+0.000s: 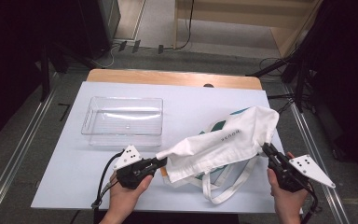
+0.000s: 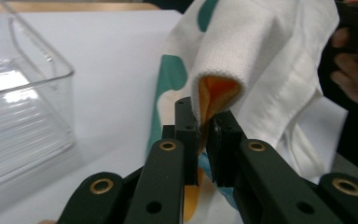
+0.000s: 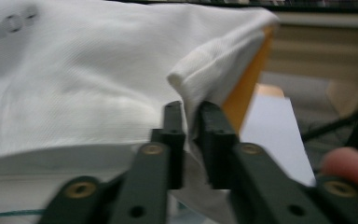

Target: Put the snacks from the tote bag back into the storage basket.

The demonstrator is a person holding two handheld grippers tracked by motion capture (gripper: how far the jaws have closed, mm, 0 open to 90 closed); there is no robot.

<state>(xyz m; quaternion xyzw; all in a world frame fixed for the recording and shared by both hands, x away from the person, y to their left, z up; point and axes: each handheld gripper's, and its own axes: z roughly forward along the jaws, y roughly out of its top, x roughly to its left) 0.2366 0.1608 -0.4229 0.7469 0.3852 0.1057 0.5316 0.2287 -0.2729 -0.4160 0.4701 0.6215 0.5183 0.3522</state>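
Note:
A white cloth tote bag with printed lettering hangs stretched above the table between my two grippers. My left gripper is shut on the bag's left corner; the left gripper view shows that white corner, orange inside, pinched between the jaws. At the bag's right end, my right gripper is shut on the fabric edge, which runs down between its jaws. The bag's long straps trail onto the table near the front edge.
An empty clear plastic bin stands on the white table to the left of the bag, seen close in the left gripper view. A teal-and-white patterned cloth lies under the bag. The table's right edge is near my right hand.

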